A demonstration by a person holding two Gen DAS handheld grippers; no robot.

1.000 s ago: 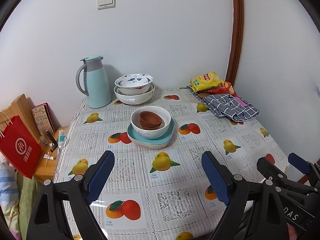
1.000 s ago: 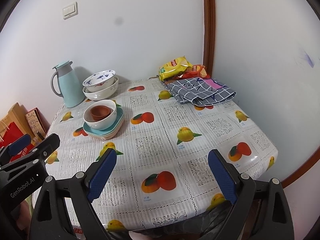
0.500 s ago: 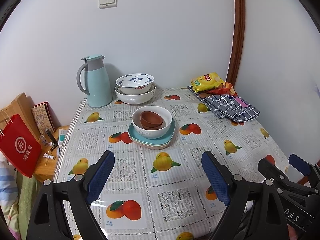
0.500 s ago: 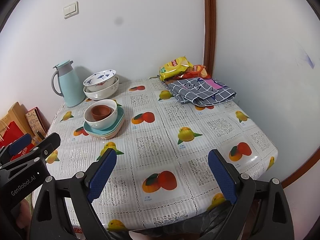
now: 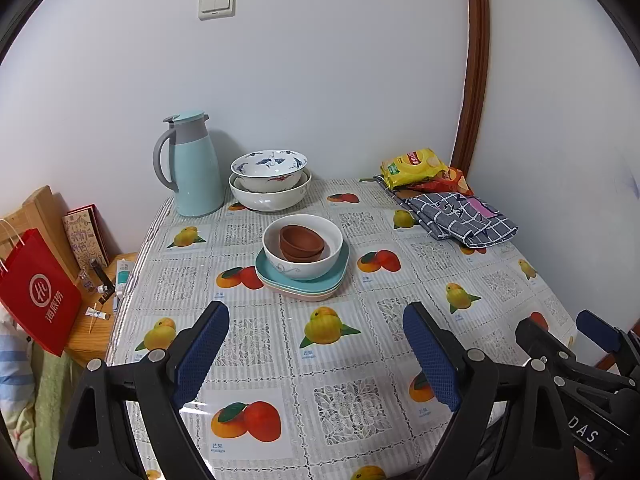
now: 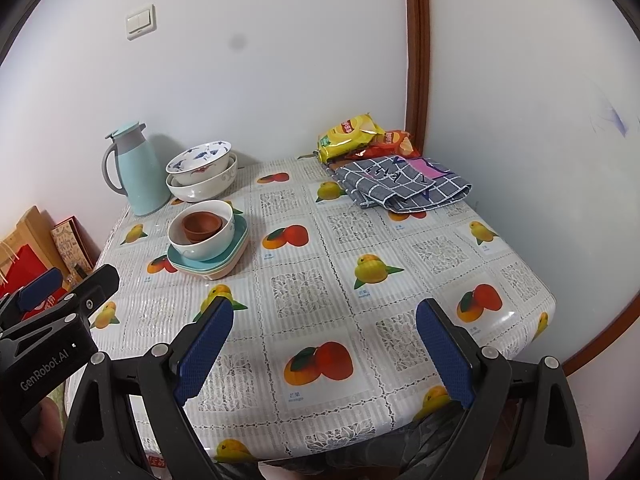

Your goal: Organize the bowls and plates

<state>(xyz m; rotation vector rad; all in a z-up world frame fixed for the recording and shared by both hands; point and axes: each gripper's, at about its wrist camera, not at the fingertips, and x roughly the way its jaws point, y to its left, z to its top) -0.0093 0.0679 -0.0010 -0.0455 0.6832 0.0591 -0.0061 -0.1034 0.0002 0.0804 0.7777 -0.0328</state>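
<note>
A stack of teal and pale plates (image 5: 338, 276) (image 6: 236, 250) sits mid-table. On it stands a white bowl (image 5: 316, 266) (image 6: 218, 240) holding small brown bowls (image 5: 302, 244) (image 6: 202, 226). Behind, a blue-patterned bowl (image 5: 269, 166) (image 6: 200, 158) is nested in a larger white bowl (image 5: 270, 198) (image 6: 208, 186). My left gripper (image 5: 316, 348) is open and empty, above the table's near part. My right gripper (image 6: 324, 346) is open and empty, above the near right part. Each shows at the edge of the other's view.
A teal thermos jug (image 5: 194, 164) (image 6: 138, 170) stands at the back left. Snack bags (image 5: 414, 166) (image 6: 352, 134) and a folded checked cloth (image 5: 460, 220) (image 6: 400, 186) lie at the back right. A red bag (image 5: 38, 300) and a low side table (image 5: 100, 320) stand left of the table.
Both views have shifted very slightly; the dishes appear marginally lower in the left wrist view. Both grippers stay open and nothing on the table moved.
</note>
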